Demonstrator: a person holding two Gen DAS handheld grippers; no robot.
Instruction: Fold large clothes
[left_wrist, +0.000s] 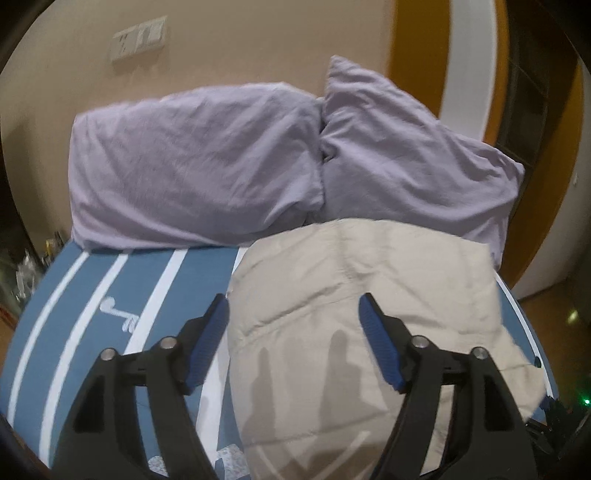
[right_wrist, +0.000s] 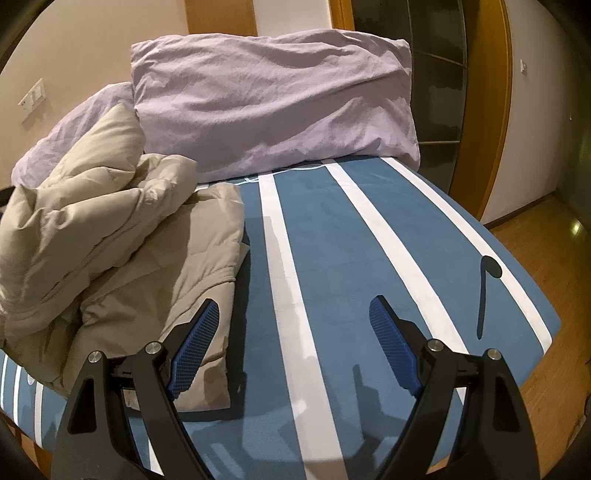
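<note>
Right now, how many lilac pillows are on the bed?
2: one pillow leans upright at the head of the bed, the other pillow lies beside it, partly behind the beige jacket.

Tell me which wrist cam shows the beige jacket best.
The right wrist view: the beige jacket shows nearly whole, its bunched upper folds and flatter lower layer on the striped bed cover. The left wrist view looks from close above, showing one smooth quilted panel, its near edge cut off.
</note>
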